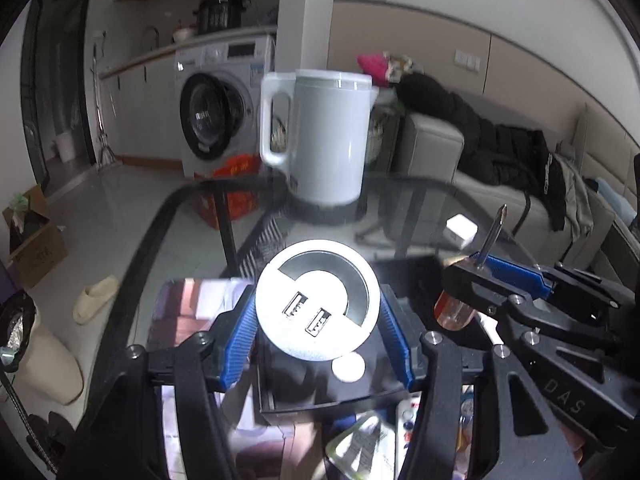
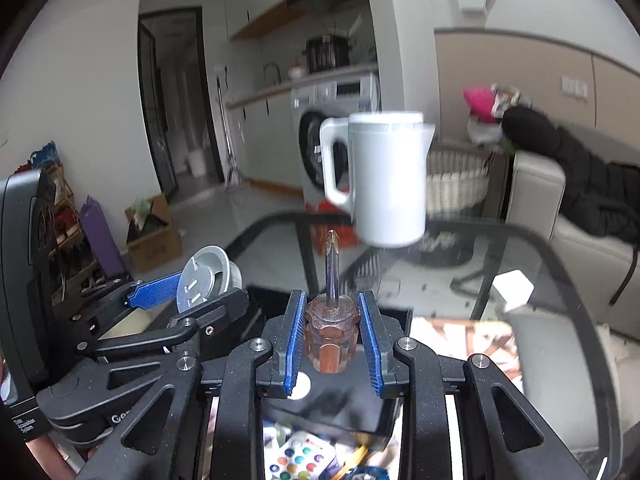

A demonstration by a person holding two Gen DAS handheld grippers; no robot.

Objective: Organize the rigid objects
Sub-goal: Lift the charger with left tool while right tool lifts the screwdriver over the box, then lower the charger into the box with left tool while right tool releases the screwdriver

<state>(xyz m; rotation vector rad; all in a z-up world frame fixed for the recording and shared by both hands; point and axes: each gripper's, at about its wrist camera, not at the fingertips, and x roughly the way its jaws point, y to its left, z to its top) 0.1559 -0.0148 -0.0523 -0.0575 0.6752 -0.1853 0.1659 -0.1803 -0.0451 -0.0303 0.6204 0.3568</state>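
The round USB socket (image 1: 317, 300) sits clamped between the blue pads of the left gripper (image 1: 318, 330), held above a black tray (image 1: 360, 388) on the glass table (image 1: 400, 204). At about 3 o'clock from it, the right gripper (image 2: 334, 340) is closed around the amber handle of a screwdriver (image 2: 330, 320), tip pointing up. Beyond both, at 12 o'clock, stands a white kettle (image 1: 330, 136) on the table.

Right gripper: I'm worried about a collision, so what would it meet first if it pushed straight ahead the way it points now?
Probably the white kettle. The right gripper holds a screwdriver whose tip points up toward the kettle's lower left side. Depth is unclear; the tip might pass just beside it, over the glass table.
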